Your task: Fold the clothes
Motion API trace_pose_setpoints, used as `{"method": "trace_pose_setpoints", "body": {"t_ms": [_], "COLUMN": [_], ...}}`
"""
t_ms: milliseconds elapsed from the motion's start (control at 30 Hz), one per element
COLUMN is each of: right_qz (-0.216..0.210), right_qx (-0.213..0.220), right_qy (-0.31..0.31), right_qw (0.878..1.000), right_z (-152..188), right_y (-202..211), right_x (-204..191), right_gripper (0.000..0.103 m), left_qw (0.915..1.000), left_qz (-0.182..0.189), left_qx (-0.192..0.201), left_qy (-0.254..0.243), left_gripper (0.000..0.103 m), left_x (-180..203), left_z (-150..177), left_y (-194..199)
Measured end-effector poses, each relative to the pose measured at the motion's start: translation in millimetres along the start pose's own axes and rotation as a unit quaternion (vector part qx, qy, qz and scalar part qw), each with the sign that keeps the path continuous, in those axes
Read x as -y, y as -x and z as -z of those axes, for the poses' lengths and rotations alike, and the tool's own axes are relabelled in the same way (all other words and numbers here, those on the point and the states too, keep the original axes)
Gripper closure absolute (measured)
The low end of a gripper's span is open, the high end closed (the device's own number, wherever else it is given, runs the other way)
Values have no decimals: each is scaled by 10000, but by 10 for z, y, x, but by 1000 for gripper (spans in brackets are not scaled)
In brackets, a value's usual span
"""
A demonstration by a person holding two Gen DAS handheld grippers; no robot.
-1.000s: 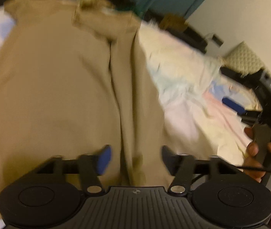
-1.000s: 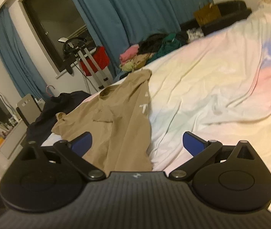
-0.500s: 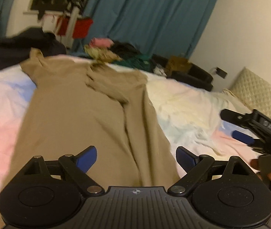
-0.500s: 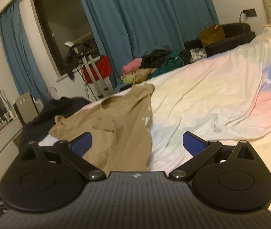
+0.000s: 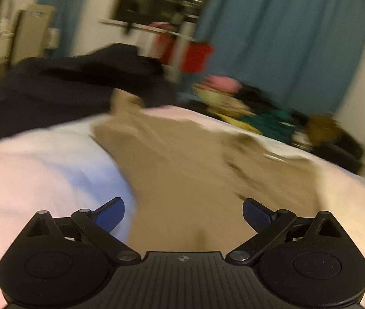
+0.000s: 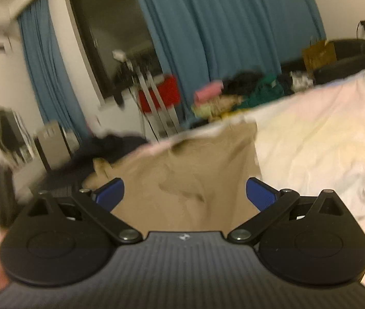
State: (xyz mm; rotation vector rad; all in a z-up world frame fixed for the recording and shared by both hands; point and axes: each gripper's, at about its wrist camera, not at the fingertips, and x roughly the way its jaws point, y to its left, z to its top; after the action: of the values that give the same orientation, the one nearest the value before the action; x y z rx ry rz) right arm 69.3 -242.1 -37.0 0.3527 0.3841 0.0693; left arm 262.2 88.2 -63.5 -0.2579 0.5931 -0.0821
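Everything was smeared by motion: the clothes heap (image 5: pixel 246 108) by the curtains (image 6: pixel 233 25) was unreadable, just colours.

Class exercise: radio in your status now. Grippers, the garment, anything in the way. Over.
Left gripper opening, nothing between its fingers. Right gripper open, empty. Tan garment lying on the bedsheet. Dark clothing heaped just beyond it.

The tan garment (image 5: pixel 182 180) is soft matt cloth, creased in places. The bedsheet (image 6: pixel 323 141) under it is pale, rumpled cloth. Both grippers look like matt black plastic — ribbed bodies, smooth blue pads (image 5: pixel 110 216), shiny metal pivot pins (image 6: pixel 241 234). The teal curtains (image 6: pixel 233 25) hang in matt folds.
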Motion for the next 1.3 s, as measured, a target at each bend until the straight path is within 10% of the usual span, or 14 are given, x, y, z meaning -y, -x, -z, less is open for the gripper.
{"method": "trace_pose_setpoints", "body": {"t_ms": [367, 600, 933, 1300], "right_qz": [130, 383, 317, 463], "right_qx": [-326, -266, -154, 117], "right_qy": [-418, -1055, -1269, -1589], "right_qw": [9985, 9933, 9913, 9861], "right_z": [75, 30, 14, -38], "right_y": [-631, -774, -489, -339], "right_x": [267, 534, 546, 818], "right_gripper": [0, 0, 0, 0], "left_qw": [9945, 9966, 9823, 9659], "left_qz": [-677, -676, -822, -229], "left_qx": [512, 310, 658, -111], "left_qy": [611, -362, -1548, -2578], "left_gripper": [10, 93, 96, 94], "left_x": [-547, -134, 1307, 2993], "left_z": [-515, -811, -1211, -397], "left_y": [-1420, -1626, -828, -1042]}}
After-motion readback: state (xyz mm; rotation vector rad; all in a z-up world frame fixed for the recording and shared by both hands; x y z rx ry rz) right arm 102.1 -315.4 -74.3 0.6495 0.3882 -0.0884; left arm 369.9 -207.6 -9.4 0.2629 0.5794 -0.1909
